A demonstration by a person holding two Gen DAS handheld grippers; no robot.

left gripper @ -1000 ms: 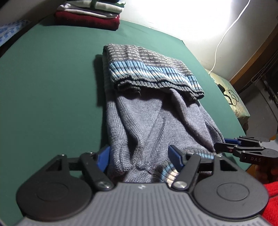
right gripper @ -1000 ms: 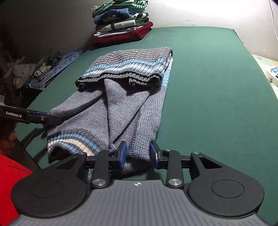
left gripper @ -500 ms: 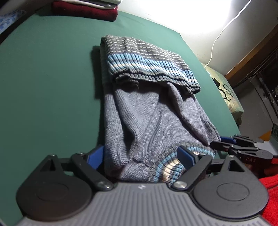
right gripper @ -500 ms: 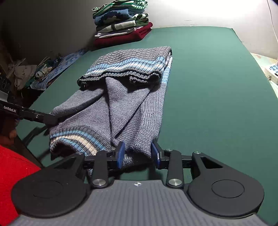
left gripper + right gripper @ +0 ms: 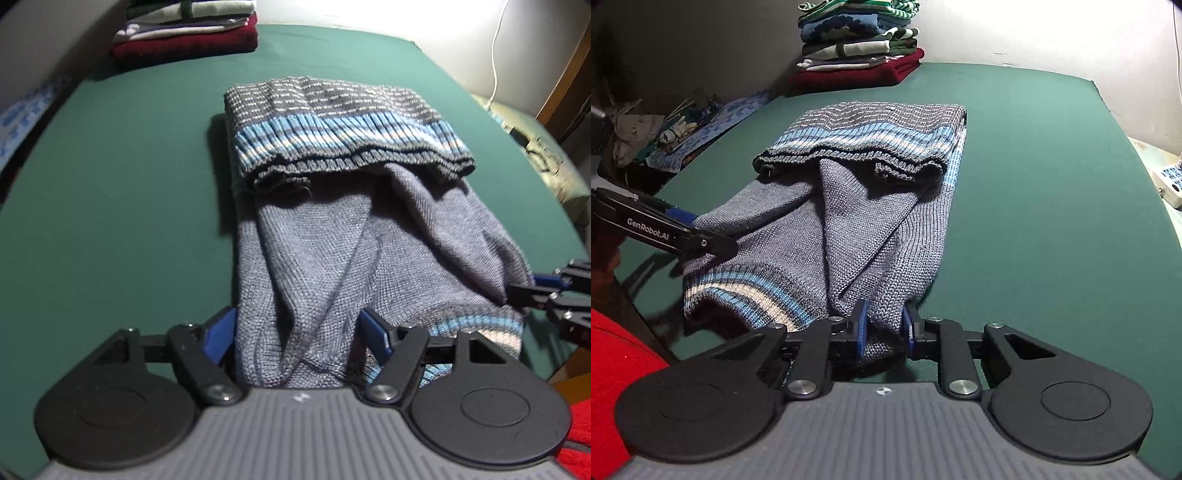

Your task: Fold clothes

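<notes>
A grey knit sweater [image 5: 351, 240] with blue and cream striped ribbing lies on the green table [image 5: 110, 184], its far end folded back over itself. My left gripper [image 5: 299, 332] straddles the near edge; its jaws are closing with the cloth between the blue pads, which do not pinch it. In the right wrist view the same sweater [image 5: 868, 221] runs away from me. The right gripper [image 5: 884, 326] is closing, its pads pinching a fold at the near right corner. Each gripper shows in the other's view: the left gripper [image 5: 701, 236] and the right gripper [image 5: 535, 291].
A stack of folded clothes [image 5: 860, 44] stands at the table's far left corner, by the wall. Clutter and a blue patterned cloth [image 5: 731, 114] lie beyond the left edge. A white cable [image 5: 495, 55] hangs at the right. Red clothing [image 5: 613, 387] is near me.
The left gripper's jaws spread wider, then narrowed again, and it swung so the clothes stack came back into view. The right gripper's jaws narrowed onto the sweater's fold.
</notes>
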